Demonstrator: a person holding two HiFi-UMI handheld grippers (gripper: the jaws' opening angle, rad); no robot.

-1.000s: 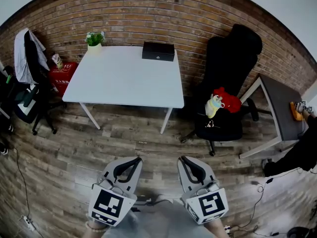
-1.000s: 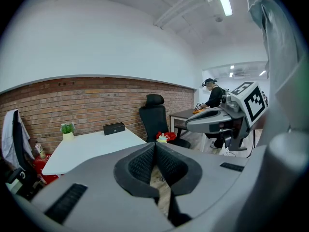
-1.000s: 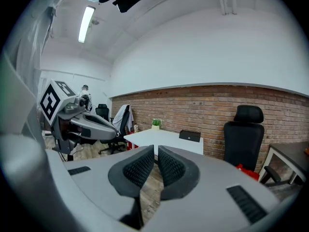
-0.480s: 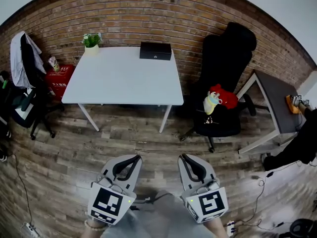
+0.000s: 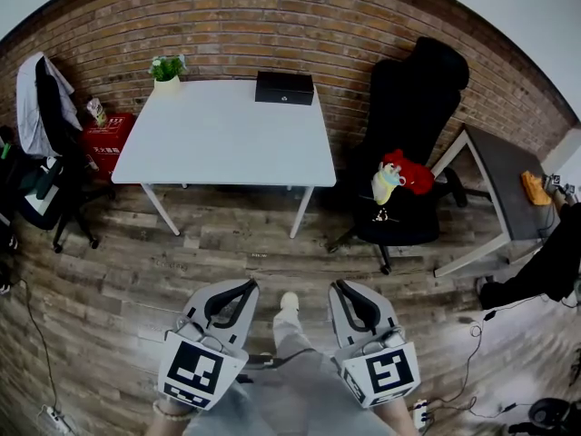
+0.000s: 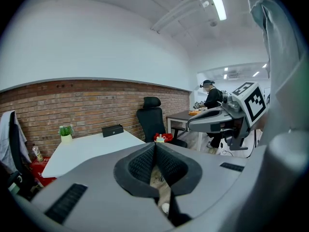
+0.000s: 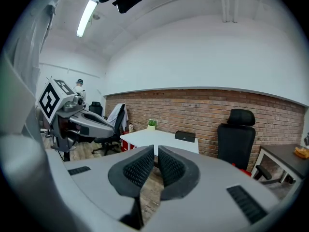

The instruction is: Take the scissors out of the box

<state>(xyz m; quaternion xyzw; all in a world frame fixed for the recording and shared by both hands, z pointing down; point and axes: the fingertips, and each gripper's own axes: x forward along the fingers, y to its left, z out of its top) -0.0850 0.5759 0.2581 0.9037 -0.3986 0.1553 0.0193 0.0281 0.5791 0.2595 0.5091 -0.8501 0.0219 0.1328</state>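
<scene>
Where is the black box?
In the head view the black box sits at the far edge of the white table, right of centre, by the brick wall; a potted plant marks the far-left corner.

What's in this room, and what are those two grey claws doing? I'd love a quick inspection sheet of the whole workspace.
Surface: white table, mostly bare, set against the brick wall.
Job's things: black box at the table's far edge, looks closed; scissors not seen.
Clutter: potted plant on the table's far left corner; red toy on the black office chair.
Grippers: left gripper shut, empty; right gripper closed to a thin slit, empty; both well short of the table.
Cables: floor cable at far left, running to a power strip.
Surroundings: wooden floor, dark side desk, another person in the background.
</scene>
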